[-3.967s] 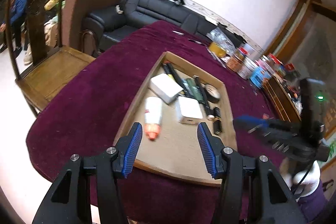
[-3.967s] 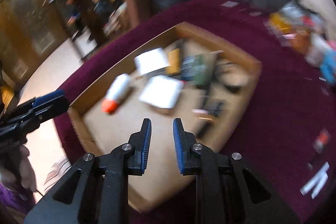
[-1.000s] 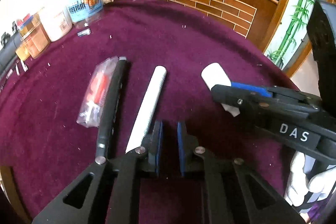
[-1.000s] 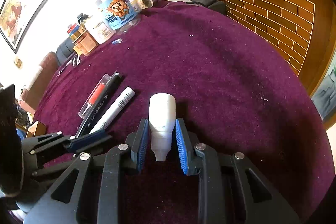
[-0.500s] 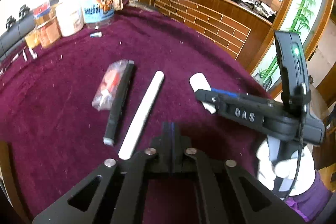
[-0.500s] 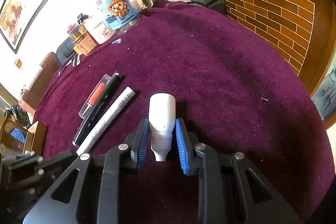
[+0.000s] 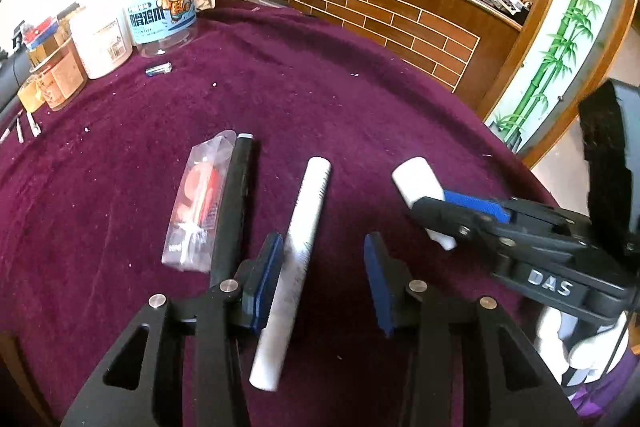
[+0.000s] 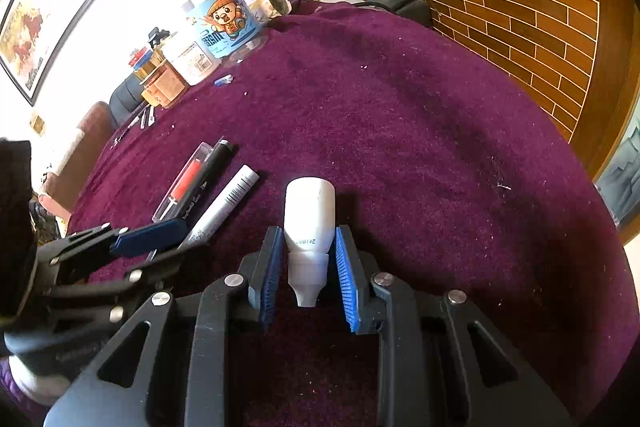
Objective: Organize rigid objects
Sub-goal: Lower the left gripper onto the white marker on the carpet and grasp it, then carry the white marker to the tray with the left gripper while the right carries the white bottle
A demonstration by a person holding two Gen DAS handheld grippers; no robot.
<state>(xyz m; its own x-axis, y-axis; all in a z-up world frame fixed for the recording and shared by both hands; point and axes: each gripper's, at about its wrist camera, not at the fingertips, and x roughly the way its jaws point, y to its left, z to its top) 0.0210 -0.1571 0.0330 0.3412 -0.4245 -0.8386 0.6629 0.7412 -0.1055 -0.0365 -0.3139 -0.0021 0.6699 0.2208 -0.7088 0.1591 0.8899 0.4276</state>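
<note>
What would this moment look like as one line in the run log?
left claw: just opening, straddling white marker | right claw: shut on small white plastic bottle | surface: purple tablecloth

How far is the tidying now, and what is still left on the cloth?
No item looks put away yet. In hand: the right gripper is shut on the white bottle. The left gripper, jaws just opened, straddles the white marker without pressing it. Left: black pen, clear packet, small battery.
</note>
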